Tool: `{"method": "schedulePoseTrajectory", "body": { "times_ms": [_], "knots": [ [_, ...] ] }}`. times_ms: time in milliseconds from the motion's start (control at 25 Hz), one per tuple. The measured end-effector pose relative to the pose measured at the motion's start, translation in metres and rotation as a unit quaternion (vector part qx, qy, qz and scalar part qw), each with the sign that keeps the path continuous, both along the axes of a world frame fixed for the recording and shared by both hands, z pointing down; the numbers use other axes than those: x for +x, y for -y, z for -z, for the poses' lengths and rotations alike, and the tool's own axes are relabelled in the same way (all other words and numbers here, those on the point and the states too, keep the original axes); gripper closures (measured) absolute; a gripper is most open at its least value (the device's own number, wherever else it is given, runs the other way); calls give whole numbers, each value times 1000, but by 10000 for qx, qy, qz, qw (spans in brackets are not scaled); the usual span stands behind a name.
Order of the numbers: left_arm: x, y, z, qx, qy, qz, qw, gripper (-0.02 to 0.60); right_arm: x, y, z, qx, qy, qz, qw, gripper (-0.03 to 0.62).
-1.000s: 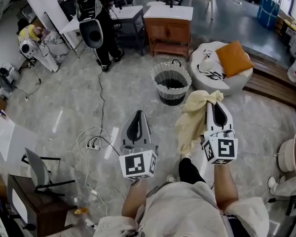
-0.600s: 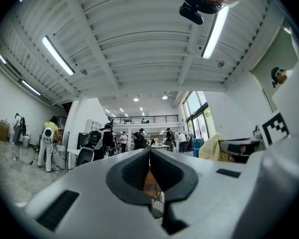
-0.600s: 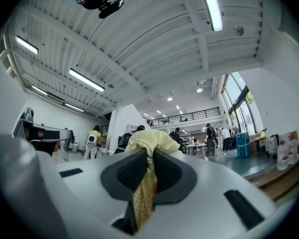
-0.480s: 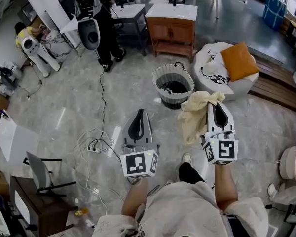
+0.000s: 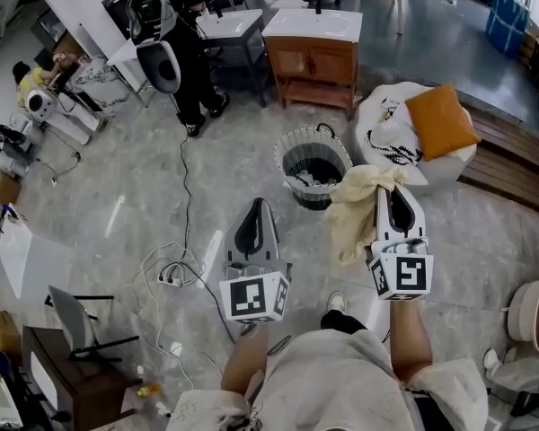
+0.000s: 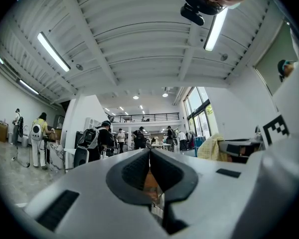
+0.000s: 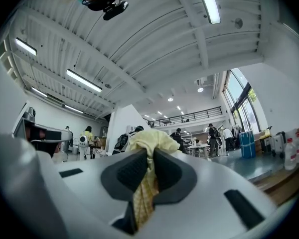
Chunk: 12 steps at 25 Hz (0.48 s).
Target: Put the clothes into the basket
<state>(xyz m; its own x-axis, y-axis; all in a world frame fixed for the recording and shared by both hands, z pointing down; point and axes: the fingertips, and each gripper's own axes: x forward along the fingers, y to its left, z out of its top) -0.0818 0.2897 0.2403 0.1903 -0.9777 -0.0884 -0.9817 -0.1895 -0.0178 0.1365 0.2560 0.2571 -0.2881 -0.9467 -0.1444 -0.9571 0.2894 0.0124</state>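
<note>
Hanging from the right hand-held gripper [image 5: 395, 189], whose jaws are clamped on its bunched top, the pale yellow cloth [image 5: 352, 215] droops with its long axis toward the floor, near the striped basket [image 5: 289, 180]. The left hand-held gripper [image 5: 254, 207] is closed and empty.

Floor [image 5: 108, 187]: grey polished stone, reflective. A wooden cabinet [image 5: 311, 59] with a white top stood at the far side. To its right sat a white round pouf [image 5: 377, 106] carrying an orange cushion [image 5: 441, 122]. A low wooden platform [image 5: 512, 164] ran along the right edge. White cables [image 5: 166, 268] lay looped on the floor near a grey chair [image 5: 69, 312]. Ceiling [image 6: 139, 44]: white, ribbed, with strip lights [image 6: 54, 52] (all lit). Tall windows [image 6: 199, 106] were on the far right, with a railed mezzanine [image 6: 144, 116] beyond.
</note>
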Motion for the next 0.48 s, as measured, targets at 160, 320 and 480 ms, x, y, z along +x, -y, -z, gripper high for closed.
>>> {"method": "schedulePoseTrajectory", "body": {
  "times_ms": [160, 320, 480],
  "knots": [
    [19, 32, 0, 14, 24, 35, 10000, 577, 15, 33, -5, -64, -27, 114, 9999, 576],
    [38, 58, -3, 46, 53, 108, 9999, 577, 31, 59, -8, -70, -84, 196, 9997, 577],
    [53, 75, -7, 50, 91, 139, 9998, 577, 46, 79, -12, -88, -104, 212, 9997, 577]
  ]
}}
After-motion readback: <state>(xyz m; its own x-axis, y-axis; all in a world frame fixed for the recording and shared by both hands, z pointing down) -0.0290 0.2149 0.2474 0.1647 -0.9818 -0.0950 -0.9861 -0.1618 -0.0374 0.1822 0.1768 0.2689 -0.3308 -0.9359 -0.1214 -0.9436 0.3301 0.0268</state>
